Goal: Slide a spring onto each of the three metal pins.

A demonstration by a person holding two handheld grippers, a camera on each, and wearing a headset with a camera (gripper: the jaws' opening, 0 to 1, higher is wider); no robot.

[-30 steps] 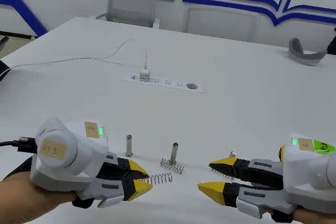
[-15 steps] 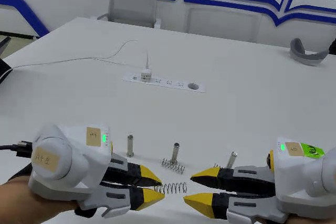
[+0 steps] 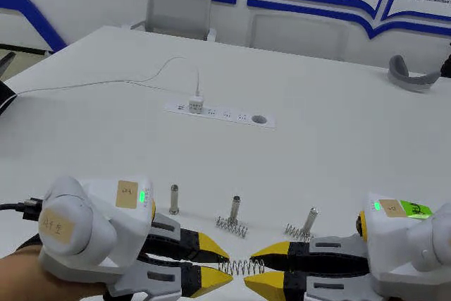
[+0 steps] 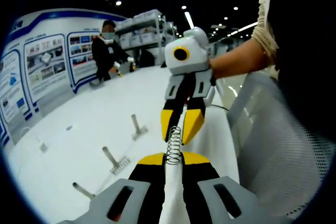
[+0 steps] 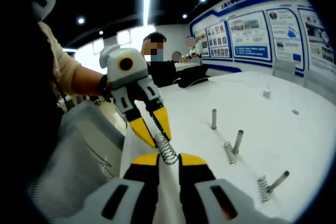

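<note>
At the bottom centre of the head view, we see the left gripper [image 3: 229, 264], jaws narrow, clamping a small coiled steel spring [image 3: 241, 267] level over the white table [image 3: 338, 139]; its far end sits between the right gripper [image 3: 249, 267] jaws, and we cannot tell whether they press it; just above stand the bare left grey metal pin [image 3: 174, 199], the middle pin [image 3: 235, 209] and the tilted right pin [image 3: 309, 220], with a second spring [image 3: 231, 226] and a third spring [image 3: 297, 231] at their feet.
</note>
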